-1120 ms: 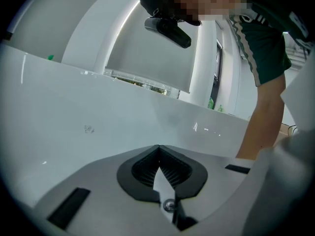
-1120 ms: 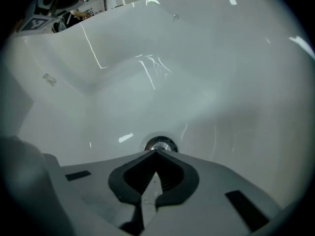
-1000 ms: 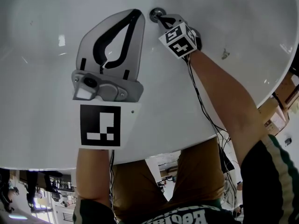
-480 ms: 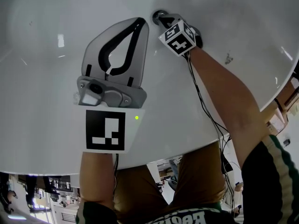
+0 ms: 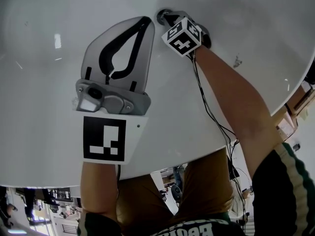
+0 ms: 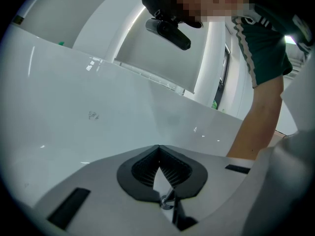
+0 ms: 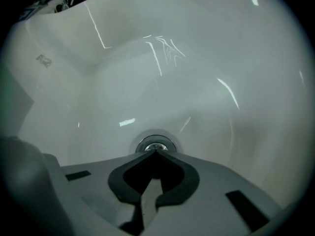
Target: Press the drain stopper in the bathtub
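Observation:
The round chrome drain stopper sits in the white bathtub floor, at the top middle of the head view as drain stopper. My right gripper points steeply down with its shut tips at the stopper; in the right gripper view the right gripper has its tips meeting right at the stopper's near rim. Contact is too close to tell. My left gripper hovers shut and empty left of the drain; the left gripper faces the tub wall.
The tub's white rim curves across the bottom of the head view, with the person's legs beyond it. A small dark mark lies on the tub floor to the right. A cable trails along the right forearm.
The right gripper's marker cube has rolled slightly while its tips stay at the drain. The left gripper has shifted only a little.

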Tool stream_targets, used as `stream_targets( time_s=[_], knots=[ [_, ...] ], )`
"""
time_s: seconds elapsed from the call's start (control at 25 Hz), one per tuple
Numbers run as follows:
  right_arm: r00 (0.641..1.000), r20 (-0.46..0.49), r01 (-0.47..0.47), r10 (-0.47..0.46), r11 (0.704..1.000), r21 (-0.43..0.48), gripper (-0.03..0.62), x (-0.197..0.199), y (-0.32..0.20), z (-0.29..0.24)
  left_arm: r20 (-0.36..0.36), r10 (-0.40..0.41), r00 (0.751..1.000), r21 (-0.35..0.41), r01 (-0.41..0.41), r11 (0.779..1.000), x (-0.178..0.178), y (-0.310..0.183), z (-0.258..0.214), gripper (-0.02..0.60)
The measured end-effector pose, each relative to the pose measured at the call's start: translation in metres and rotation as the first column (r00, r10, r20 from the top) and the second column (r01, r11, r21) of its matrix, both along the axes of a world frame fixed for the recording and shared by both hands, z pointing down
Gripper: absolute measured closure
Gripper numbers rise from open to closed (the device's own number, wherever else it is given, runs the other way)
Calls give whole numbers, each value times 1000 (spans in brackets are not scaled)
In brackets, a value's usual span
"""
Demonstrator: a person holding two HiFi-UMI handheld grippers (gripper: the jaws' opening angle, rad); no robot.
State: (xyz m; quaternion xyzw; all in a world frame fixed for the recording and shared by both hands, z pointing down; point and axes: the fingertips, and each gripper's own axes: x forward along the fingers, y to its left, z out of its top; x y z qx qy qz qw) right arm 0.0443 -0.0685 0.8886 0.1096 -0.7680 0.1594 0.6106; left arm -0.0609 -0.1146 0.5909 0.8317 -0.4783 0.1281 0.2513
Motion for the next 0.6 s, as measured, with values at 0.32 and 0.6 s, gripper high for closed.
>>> stream_targets(
  time_s=[0.32,0.6],
  knots=[
    [995,-86,60,-57,998,37,580,-3,5,8,-7,-2,1000,-1,2,1000,-1,1,2,575],
    [995,-76,67,-67,998,3,579,2,1,6,-5,-2,1000,10,2,1000,2,-5,1,576]
  ],
)
